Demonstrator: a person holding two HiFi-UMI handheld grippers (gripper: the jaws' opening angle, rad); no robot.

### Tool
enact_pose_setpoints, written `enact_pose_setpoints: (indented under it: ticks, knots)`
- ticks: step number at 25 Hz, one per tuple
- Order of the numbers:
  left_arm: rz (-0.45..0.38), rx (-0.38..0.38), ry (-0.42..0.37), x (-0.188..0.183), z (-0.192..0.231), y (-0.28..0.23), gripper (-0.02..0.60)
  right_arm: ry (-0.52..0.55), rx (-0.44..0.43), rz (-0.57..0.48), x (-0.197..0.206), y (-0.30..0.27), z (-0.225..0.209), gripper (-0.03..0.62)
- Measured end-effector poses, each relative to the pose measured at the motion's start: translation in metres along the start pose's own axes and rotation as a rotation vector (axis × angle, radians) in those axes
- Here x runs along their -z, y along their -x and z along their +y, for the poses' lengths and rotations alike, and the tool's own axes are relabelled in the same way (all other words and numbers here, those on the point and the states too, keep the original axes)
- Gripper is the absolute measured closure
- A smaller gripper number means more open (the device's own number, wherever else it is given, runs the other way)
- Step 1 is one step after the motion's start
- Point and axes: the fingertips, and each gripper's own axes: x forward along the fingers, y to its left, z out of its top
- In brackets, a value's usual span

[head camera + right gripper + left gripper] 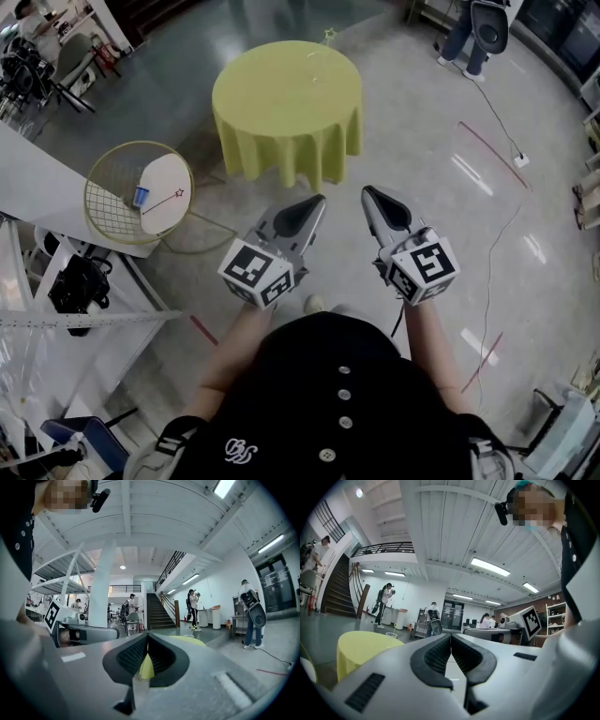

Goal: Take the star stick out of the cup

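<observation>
Up at 12 o'clock, the star stick (330, 36) sits in the cup (189, 636) on the yellow table (286, 103). The left gripper (318, 200) and right gripper (367, 191) are squeezed closed, holding nothing.

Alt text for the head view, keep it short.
A person holds the left gripper and right gripper, both shut and empty, pointed at a round table draped in yellow cloth ahead. A star stick rises at its far edge.

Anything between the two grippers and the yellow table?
No. In the head view only a short strip of floor separates the left gripper and right gripper from the yellow table. Both grippers are shut and empty.
</observation>
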Motion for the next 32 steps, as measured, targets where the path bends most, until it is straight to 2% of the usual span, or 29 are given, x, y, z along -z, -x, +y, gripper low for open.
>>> enact_pose_setpoints:
  ticks: [8,15,23,32]
  knots:
    - [0.02,0.012,0.029,0.007,0.027,-0.012,0.569,-0.028,0.039,0.005,0.004,-0.022,-0.019,0.591]
    - [0.0,0.007,0.055,0.008,0.052,-0.046,0.569,-0.035,-0.023,0.013,0.009,-0.064,-0.03,0.591]
    - [-0.008,-0.034,0.047,0.004,0.113,-0.1,0.569,-0.044,-0.048,0.01,0.01,-0.116,-0.088,0.591]
    - [-0.026,-0.063,0.04,-0.015,0.164,-0.174,0.569,-0.032,-0.084,0.012,-0.009,-0.173,-0.16,0.591]
